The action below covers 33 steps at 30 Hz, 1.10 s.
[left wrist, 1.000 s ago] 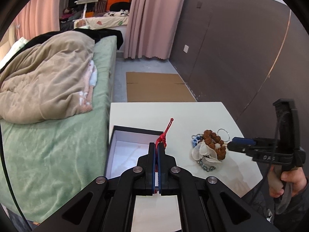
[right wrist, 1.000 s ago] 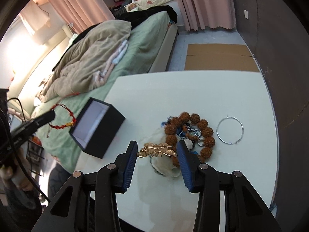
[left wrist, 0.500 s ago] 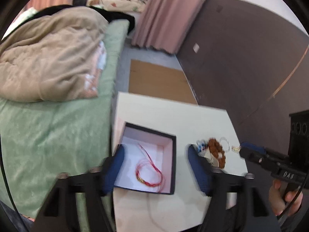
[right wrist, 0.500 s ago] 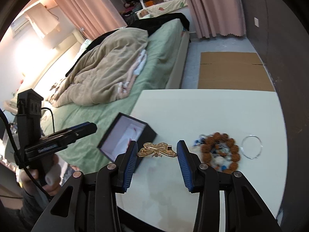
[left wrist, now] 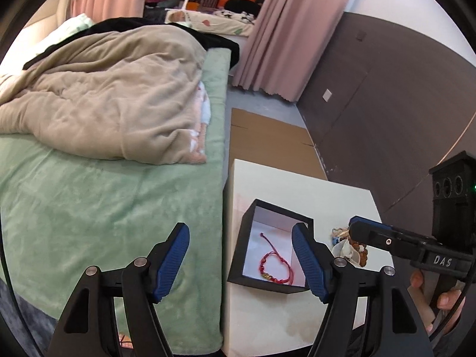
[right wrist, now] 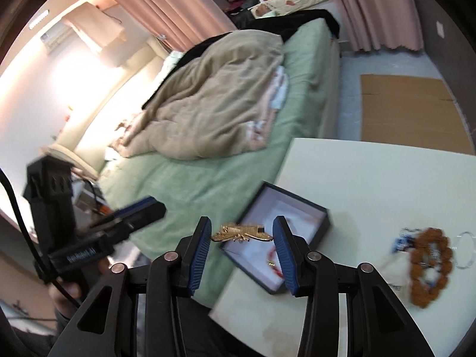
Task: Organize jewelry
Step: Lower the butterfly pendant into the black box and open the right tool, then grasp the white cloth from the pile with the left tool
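Right tongs (right wrist: 241, 233) pinch a gold clip (right wrist: 241, 232) by its two ends, just above the black box (right wrist: 322, 212) on the worktop (right wrist: 386, 172). It looks light, stiff and slippery. Left tongs (left wrist: 241, 257) gape wide, holding nothing. A soft red bracelet (left wrist: 275, 264) lies in the box. "DAS" is printed on the right tongs.

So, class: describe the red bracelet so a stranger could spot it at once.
Find the white table beside the green bed. On its near corner sits an open black box with a white lining. The red bracelet lies inside: a thin cord loop with small gold beads, the only thing in the box.
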Tool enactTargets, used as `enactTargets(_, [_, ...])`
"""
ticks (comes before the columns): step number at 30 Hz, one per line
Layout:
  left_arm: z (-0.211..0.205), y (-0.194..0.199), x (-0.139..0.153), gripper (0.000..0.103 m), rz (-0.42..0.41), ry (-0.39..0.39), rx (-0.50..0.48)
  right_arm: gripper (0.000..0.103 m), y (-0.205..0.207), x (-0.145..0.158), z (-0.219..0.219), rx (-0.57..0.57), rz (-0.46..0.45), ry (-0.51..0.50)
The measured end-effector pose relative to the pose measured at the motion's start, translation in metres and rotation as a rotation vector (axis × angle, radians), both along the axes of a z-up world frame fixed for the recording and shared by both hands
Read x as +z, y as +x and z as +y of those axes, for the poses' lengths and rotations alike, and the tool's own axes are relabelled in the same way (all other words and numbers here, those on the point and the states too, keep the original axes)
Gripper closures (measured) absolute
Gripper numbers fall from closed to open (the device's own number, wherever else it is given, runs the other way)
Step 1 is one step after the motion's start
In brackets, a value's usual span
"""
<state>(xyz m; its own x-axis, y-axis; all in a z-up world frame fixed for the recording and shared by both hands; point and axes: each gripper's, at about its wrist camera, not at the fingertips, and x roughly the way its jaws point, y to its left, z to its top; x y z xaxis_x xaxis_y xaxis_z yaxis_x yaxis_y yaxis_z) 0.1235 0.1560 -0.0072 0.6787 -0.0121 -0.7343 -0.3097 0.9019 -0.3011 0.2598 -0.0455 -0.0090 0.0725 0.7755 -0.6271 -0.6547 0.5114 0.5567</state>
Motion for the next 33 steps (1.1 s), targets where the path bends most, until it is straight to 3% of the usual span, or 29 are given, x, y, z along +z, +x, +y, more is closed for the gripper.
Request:
enactTargets(1, [0.0,0.0,0.001,0.031,-0.002,0.001,0.003,0.035,0.002,0.0,0.001,-0.002,0.021,0.002])
enactTargets(2, [-0.001,0.0,0.002,0.03,-0.003,0.004,0.001,0.033,0.003,0.0,-0.001,-0.018,0.031,-0.003])
enactTargets(7, [-0.017,0.0,0.007,0.017,-0.036,0.013,-0.023,0.032,0.002,0.001,-0.03,-0.065,0.022,-0.026])
enactTargets(11, [-0.035,0.01,0.005,0.017,-0.036,-0.003,-0.057,0.032,0.001,-0.001,-0.065,-0.115,0.003,-0.073])
enactTargets(22, [-0.108,0.042,0.0,0.017,-0.024,0.006,-0.188,0.026,0.018,-0.014,-0.177,-0.328,0.048,-0.068])
enactTargets(30, [-0.154,0.067,-0.014,0.017,0.012,0.022,-0.255,0.026,0.025,-0.029,-0.223,-0.399,0.081,-0.068])
enactTargets(33, [-0.163,0.075,-0.022,0.024,0.039,0.012,-0.271,0.026,0.027,-0.036,-0.234,-0.421,0.092,-0.064])
